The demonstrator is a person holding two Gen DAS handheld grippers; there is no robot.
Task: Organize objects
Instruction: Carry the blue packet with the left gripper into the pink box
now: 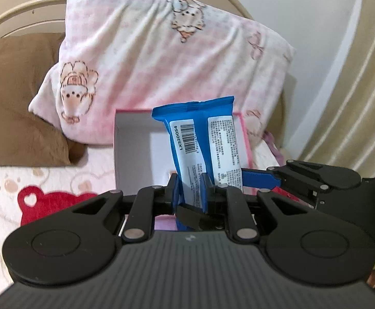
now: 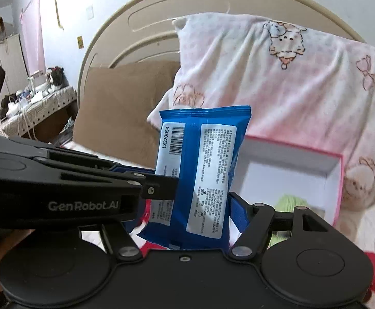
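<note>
A blue packet of wipes (image 1: 202,144) with white labels stands upright, back side facing me. My left gripper (image 1: 191,190) is shut on its lower part; it also shows from the side in the right wrist view (image 2: 161,190), pinching the packet (image 2: 202,170). My right gripper (image 2: 200,221) has its blue fingers on either side of the packet's lower end, apparently gripping it; it reaches in from the right in the left wrist view (image 1: 262,179). Behind stands an open pink box (image 1: 133,152) with white inside; it also shows in the right wrist view (image 2: 290,170).
The box rests on a bed with a pink patterned blanket (image 1: 33,180). A pink cartoon pillow (image 1: 161,59) and a brown pillow (image 1: 15,97) lean on the beige headboard (image 2: 161,15). Something green (image 2: 290,202) lies in the box. A cluttered side table (image 2: 35,103) stands far left.
</note>
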